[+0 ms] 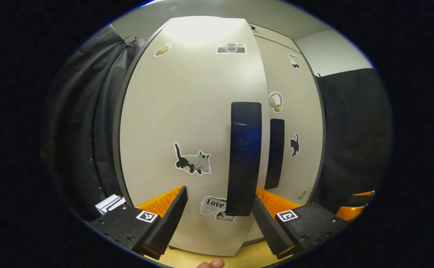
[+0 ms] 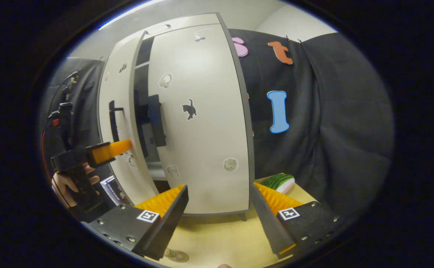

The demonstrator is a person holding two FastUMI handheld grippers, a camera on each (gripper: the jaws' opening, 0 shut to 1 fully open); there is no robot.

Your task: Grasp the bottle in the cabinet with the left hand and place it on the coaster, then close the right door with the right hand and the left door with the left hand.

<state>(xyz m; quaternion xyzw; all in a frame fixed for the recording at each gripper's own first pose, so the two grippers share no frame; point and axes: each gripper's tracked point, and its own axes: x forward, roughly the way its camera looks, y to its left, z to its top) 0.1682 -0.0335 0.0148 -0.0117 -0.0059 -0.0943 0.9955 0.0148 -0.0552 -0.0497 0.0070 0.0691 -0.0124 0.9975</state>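
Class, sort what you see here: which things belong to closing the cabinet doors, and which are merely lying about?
Job: left door, its handle, right door, left gripper.
Lying about: green-and-white item on the table, cat sticker, white stack.

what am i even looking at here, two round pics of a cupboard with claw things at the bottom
A person holds a two-finger gripper in each hand, and each carries a fisheye camera looking along its own fingers.

In the left gripper view, the left gripper is open, facing the cabinet's left door and its dark handle.

In the right gripper view, the right gripper is open and holds nothing. It faces the right door; a gap shows between the doors. At that view's left edge a hand holds the other gripper against the left door. A green and white object lies on the wooden table.
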